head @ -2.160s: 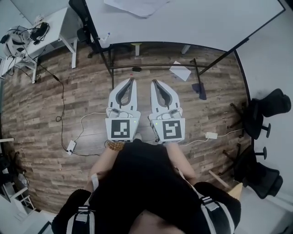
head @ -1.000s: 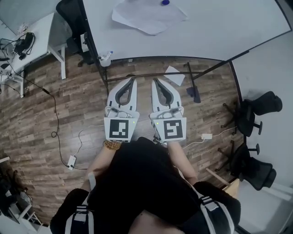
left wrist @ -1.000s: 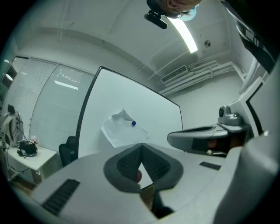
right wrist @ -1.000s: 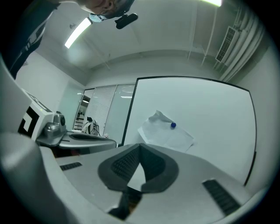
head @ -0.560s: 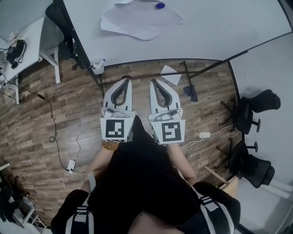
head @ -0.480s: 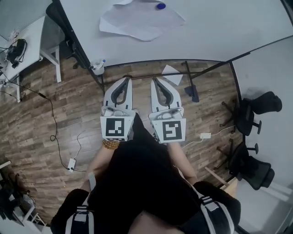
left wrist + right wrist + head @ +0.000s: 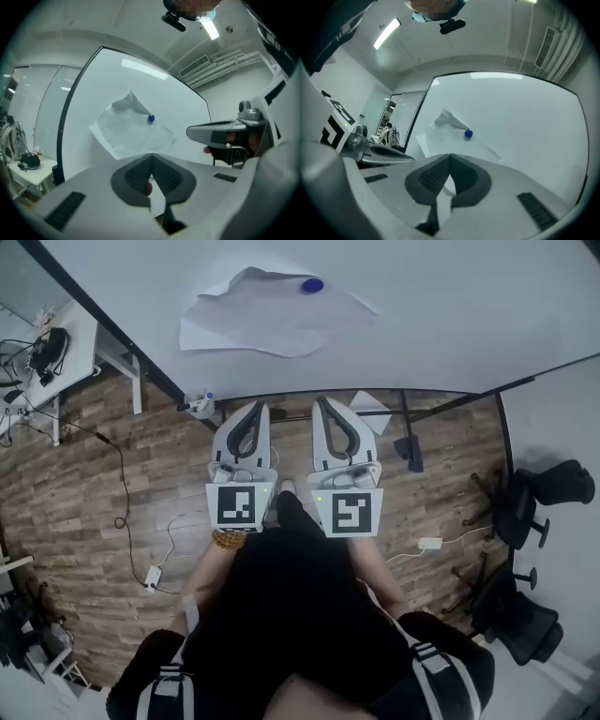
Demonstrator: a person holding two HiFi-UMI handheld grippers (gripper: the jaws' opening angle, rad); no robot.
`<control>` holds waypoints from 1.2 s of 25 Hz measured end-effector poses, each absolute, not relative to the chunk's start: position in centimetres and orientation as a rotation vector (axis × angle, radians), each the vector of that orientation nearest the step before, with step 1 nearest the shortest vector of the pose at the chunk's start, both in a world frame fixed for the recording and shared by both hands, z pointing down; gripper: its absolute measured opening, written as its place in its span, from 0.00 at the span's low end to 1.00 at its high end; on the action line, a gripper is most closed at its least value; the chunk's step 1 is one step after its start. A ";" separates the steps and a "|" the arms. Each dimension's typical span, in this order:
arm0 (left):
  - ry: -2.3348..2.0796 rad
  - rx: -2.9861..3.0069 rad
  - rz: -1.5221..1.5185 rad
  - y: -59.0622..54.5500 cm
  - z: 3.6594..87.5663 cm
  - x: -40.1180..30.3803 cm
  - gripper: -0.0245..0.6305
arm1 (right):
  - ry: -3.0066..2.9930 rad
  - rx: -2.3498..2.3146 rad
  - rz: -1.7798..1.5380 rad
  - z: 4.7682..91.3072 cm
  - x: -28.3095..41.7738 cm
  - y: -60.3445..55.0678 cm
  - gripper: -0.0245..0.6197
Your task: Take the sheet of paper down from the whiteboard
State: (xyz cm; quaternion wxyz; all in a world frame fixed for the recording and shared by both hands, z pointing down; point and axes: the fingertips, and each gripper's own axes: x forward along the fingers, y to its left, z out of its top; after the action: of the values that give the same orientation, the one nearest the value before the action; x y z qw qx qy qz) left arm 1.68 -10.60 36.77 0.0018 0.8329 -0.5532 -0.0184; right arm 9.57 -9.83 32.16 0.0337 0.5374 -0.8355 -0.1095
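Paper [image 7: 270, 320] askew; long axis crosswise

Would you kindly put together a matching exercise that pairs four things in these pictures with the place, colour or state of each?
Things:
1. sheet of paper
2. magnet
3. left gripper
4. office chairs

Descriptions:
A. blue, pinning the sheet
B. white and wrinkled, on the whiteboard
C. jaws shut, nothing between them
D. black, standing on the floor at the right of the head view

Pairs: 1-B, 2-A, 3-C, 4-D.
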 end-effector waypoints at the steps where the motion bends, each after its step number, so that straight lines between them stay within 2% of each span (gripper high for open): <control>1: -1.757 2.602 -0.058 -11.0 36.7 1.8 0.05 | -2.576 1.645 -0.325 32.3 9.9 -10.4 0.04; 12: -1.975 2.467 0.004 -12.8 36.8 -0.8 0.05 | -2.669 1.581 -0.346 31.4 9.9 -15.5 0.04; 30: -1.794 2.594 -0.080 -17.1 36.3 -2.9 0.05 | -2.501 1.679 -0.460 29.0 8.4 -19.4 0.04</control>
State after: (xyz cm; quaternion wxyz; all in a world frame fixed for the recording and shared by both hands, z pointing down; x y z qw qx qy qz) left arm -2.92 -17.05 36.26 -0.0070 0.8221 -0.5687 -0.0254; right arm 8.40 -19.36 29.03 0.0472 0.5502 -0.8199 -0.1509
